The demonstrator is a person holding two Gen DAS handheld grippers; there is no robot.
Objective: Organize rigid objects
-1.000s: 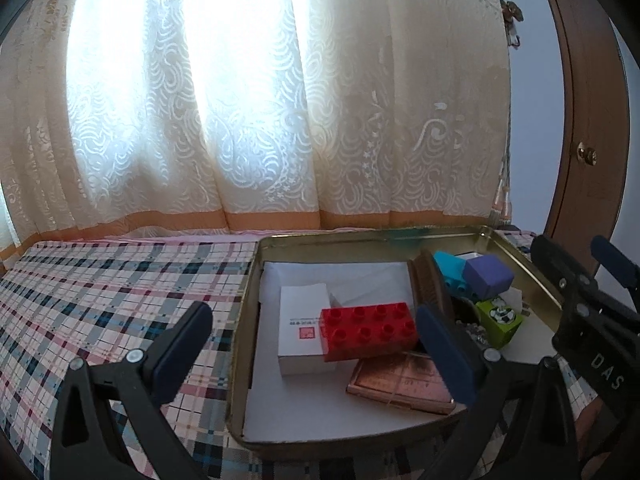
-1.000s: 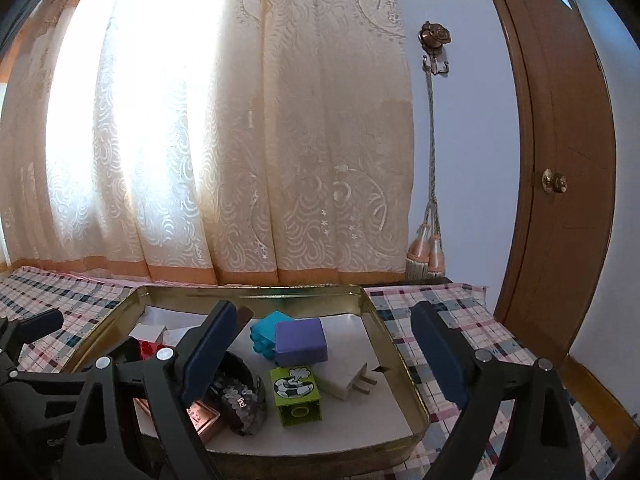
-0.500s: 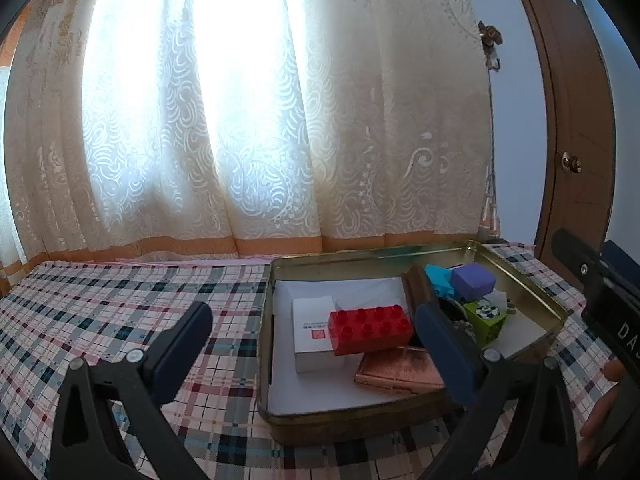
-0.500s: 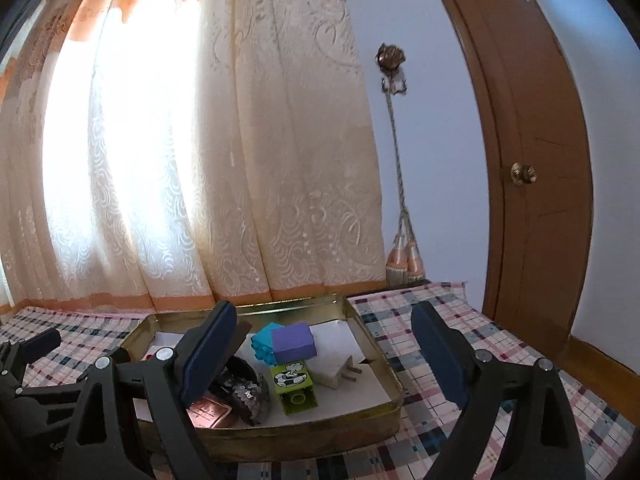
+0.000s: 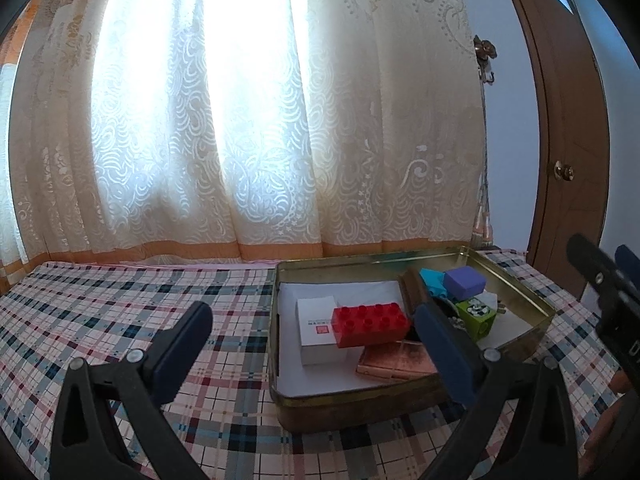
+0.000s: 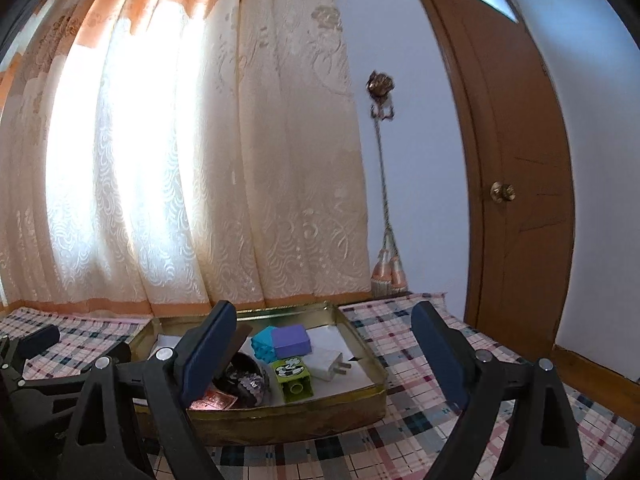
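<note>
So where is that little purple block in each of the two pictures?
Left wrist view: the purple block sits right of centre, at the far right end of the gold tin, on the turquoise block.
Right wrist view: it is low and centre-left.
Shared landmark: the green block just in front of it.

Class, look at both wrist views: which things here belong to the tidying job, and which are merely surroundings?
Part of the job: gold tin tray, red brick, white box, copper tile, purple block, teal block, green block, white plug, left gripper and right gripper, both open.

Just surroundings: plaid cloth, curtain, tassel tieback, door.
</note>
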